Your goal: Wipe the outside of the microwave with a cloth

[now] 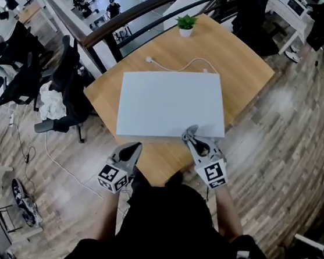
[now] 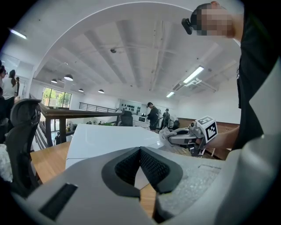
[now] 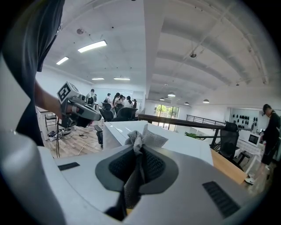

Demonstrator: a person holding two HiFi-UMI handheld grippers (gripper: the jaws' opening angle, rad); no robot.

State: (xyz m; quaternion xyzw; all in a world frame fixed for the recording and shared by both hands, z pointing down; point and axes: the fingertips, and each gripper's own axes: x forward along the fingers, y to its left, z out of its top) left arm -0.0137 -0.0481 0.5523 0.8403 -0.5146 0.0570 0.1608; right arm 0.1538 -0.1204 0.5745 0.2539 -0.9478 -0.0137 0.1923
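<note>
1. Two grippers were in my hands. The right gripper point(image 1: 191, 136) was clamped on the cloth point(image 3: 140, 139), a grey wad sticking out past its jaws. The left gripper point(image 1: 131, 150) had its jaws pressed together with nothing between them.
2. The microwave point(image 1: 171, 103) sat mid-table point(image 1: 240, 65), a plain white box seen from above. My cloth was at its near right corner, perhaps touching the top edge, though the views were too skewed to be sure.
3. I judged the wiping barely begun. No face showed streaks or damp, so the top, sides and front all seemed left to do.
4. The left gripper hung just off the table's near edge, apart from the microwave and free to steady it.
5. A white cable point(image 1: 184, 64) lay on the table behind the microwave and a small plant point(image 1: 186, 24) stood at the far end. I thought the cable might snag a wipe of the back. A chair point(image 1: 68, 85) stood left of the table, out of the way.
</note>
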